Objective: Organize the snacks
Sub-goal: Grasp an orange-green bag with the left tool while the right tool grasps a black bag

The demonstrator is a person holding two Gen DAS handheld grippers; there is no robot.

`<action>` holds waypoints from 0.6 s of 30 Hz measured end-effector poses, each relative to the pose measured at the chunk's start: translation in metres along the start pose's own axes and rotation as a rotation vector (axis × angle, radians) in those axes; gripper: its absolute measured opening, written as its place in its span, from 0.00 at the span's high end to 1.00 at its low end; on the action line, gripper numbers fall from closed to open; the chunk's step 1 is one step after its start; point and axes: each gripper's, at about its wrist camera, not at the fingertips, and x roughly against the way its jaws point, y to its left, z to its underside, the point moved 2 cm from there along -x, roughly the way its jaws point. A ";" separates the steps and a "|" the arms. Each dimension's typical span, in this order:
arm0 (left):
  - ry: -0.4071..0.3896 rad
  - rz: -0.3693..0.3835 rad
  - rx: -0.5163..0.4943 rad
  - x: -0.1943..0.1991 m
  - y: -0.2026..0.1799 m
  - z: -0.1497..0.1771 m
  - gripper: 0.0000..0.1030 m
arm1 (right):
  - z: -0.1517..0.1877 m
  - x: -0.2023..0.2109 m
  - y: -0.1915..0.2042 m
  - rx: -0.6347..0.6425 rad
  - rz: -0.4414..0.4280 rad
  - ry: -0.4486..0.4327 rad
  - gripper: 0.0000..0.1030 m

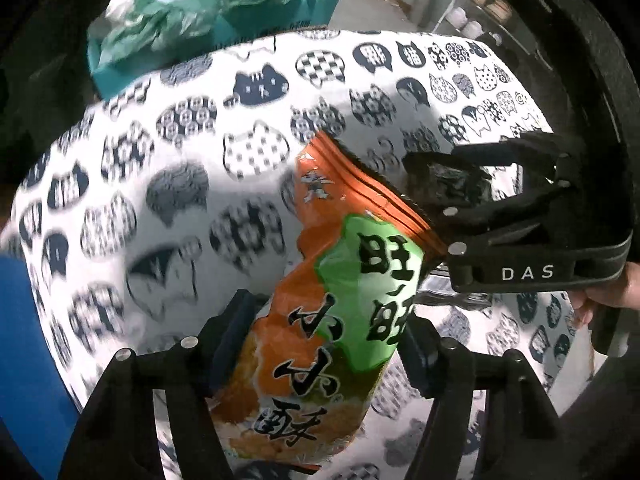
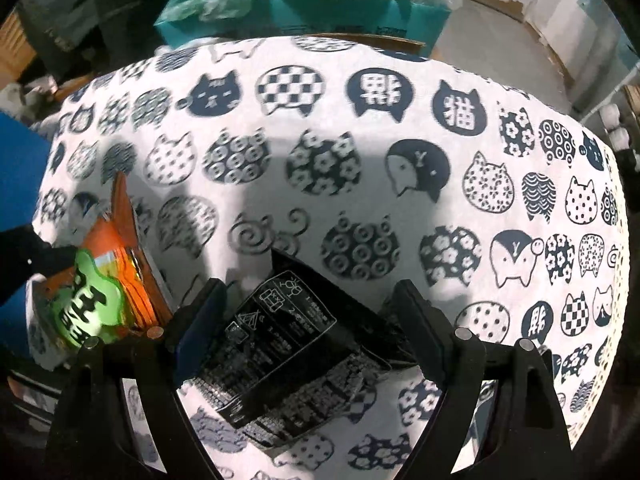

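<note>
Left tongs [image 1: 324,354] grip orange 旺旺小小酥 packet [image 1: 336,320] — right tongs [image 2: 308,312], marked DAS, grip black packet [image 2: 288,356].

- The left matte black plastic two-finger gripper [image 1: 320,344] has angular, ribbed arms studded with round silver pin heads — its fingers end in dark navy rubber pads [image 1: 230,340].
- The right matte black plastic two-finger gripper [image 2: 312,320] has the same build; seen from the left camera, its body bears white "DAS" lettering.
- A bare-skinned hand [image 1: 608,292] shows at its handle — no sleeve visible.
</note>
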 end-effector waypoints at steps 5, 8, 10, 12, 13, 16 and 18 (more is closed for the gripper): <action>0.007 -0.028 0.028 0.004 -0.009 0.018 0.36 | 0.013 0.014 0.013 0.028 0.020 -0.027 0.18; 0.004 -0.052 0.062 0.006 -0.009 0.025 0.37 | 0.016 0.028 0.011 0.012 0.048 -0.062 0.18; -0.009 -0.077 0.093 0.009 -0.007 0.028 0.37 | 0.019 0.040 0.008 -0.021 0.069 -0.074 0.18; -0.015 -0.105 0.119 0.009 -0.002 0.030 0.37 | 0.022 0.047 0.003 -0.075 0.066 -0.073 0.18; -0.023 -0.114 0.135 0.010 0.001 0.030 0.38 | 0.025 0.050 0.000 -0.113 0.062 -0.068 0.18; -0.050 -0.117 0.181 0.018 0.012 0.036 0.49 | 0.033 0.050 -0.005 -0.204 0.043 -0.048 0.18; -0.066 -0.122 0.207 0.023 0.020 0.040 0.53 | 0.033 0.048 -0.018 -0.244 0.023 -0.034 0.18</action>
